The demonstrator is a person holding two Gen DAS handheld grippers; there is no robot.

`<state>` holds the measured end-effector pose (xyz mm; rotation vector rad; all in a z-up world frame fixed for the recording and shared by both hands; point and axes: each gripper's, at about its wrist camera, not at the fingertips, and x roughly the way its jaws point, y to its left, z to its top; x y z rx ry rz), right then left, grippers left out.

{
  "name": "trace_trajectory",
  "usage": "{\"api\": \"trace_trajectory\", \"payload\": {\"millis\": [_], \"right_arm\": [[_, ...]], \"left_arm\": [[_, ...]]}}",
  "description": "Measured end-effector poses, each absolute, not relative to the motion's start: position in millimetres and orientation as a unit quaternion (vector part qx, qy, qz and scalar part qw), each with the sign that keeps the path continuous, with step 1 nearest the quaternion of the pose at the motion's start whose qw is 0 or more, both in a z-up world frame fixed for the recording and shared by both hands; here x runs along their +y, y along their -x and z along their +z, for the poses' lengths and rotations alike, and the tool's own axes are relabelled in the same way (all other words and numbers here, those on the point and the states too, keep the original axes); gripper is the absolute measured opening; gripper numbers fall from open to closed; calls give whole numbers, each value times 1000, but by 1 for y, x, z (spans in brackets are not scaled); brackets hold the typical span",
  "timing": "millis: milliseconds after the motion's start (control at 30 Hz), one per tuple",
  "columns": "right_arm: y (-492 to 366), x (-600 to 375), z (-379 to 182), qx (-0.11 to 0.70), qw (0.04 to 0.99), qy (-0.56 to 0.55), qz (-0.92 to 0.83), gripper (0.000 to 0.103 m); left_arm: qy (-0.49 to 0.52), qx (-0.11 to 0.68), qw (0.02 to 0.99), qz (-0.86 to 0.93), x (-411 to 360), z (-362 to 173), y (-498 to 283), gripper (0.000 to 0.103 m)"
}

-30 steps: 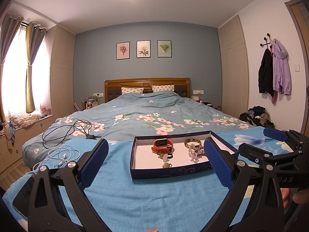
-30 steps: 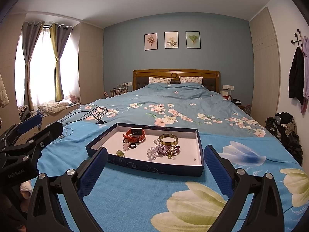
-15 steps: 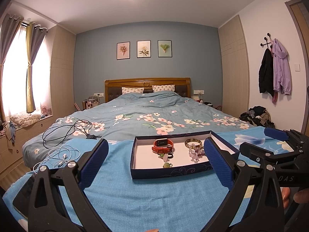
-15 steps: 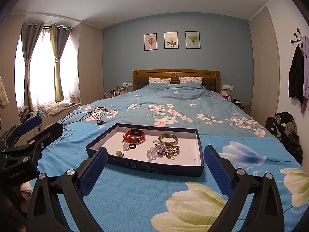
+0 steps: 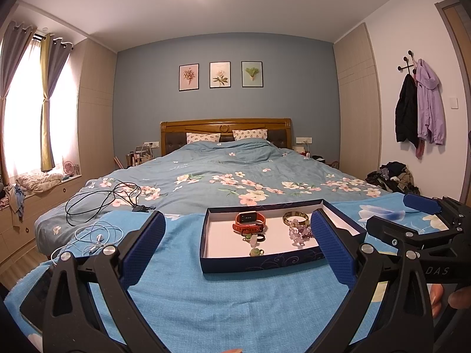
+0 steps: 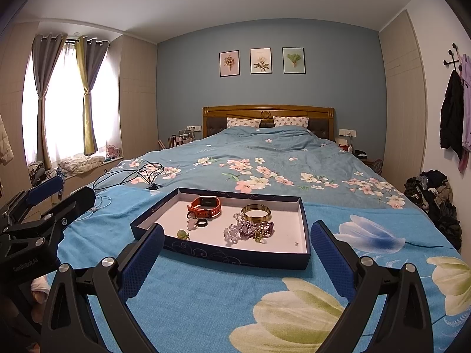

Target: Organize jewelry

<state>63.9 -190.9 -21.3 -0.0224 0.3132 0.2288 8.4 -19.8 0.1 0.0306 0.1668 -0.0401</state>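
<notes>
A shallow dark blue tray with a white floor lies on the bed. In it are an orange smartwatch, a gold bangle, a heap of purple beads, a black ring and a small green charm. My left gripper hangs open just short of the tray's near wall. My right gripper is open too, near the tray's front edge, with nothing between the fingers.
A blue towel covers the bed's foot under the tray. Black cables and white earphones lie to the left. Clothes are piled on the floor at the right. A hand holds the right gripper's handle.
</notes>
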Motion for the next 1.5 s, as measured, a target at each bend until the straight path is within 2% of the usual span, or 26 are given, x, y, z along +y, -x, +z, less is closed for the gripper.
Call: {"api": "trace_trajectory", "payload": {"millis": [1500], "right_arm": [[-68,-194,-23,166,979,13,114,96]], "left_arm": [[-26,91,995,-31,-28,-7,-8,97]]}}
